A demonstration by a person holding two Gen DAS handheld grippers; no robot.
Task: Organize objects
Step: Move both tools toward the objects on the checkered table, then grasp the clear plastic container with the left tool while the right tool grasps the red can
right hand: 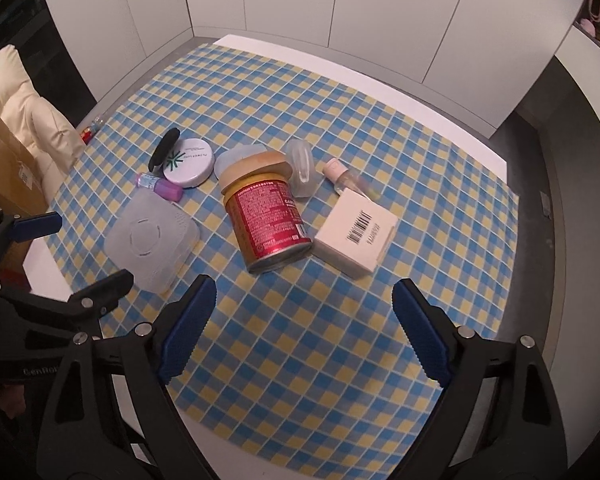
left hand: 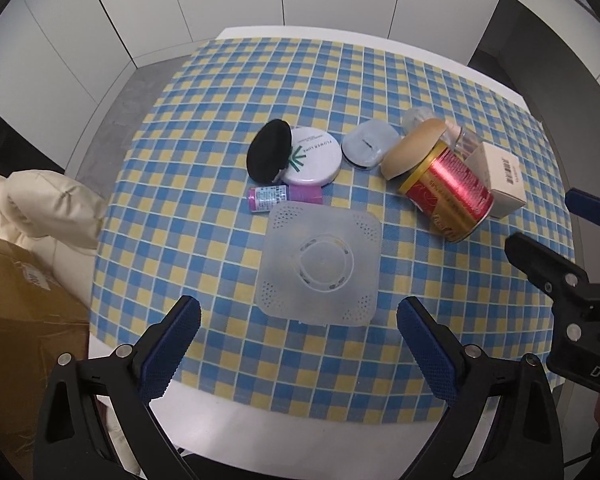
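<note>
I am holding the left gripper and right gripper wide open, both empty, above the cloth's near edge. Risk: the tipped can rolling into the box if nudged.

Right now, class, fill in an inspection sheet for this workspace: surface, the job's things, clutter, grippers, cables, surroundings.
Surface: white table under a blue-and-yellow checked cloth.
Job's things: translucent square container upside down; red-and-gold can on its side; white barcoded box; white round compact; black disc leaning on it; purple tube; small pink-capped bottle.
Clutter: nothing seen beyond these.
Grippers: left gripper open, empty; right gripper open, empty.
Cables: nothing seen.
Surroundings: cardboard box, cream cushion, white wall panels.
</note>
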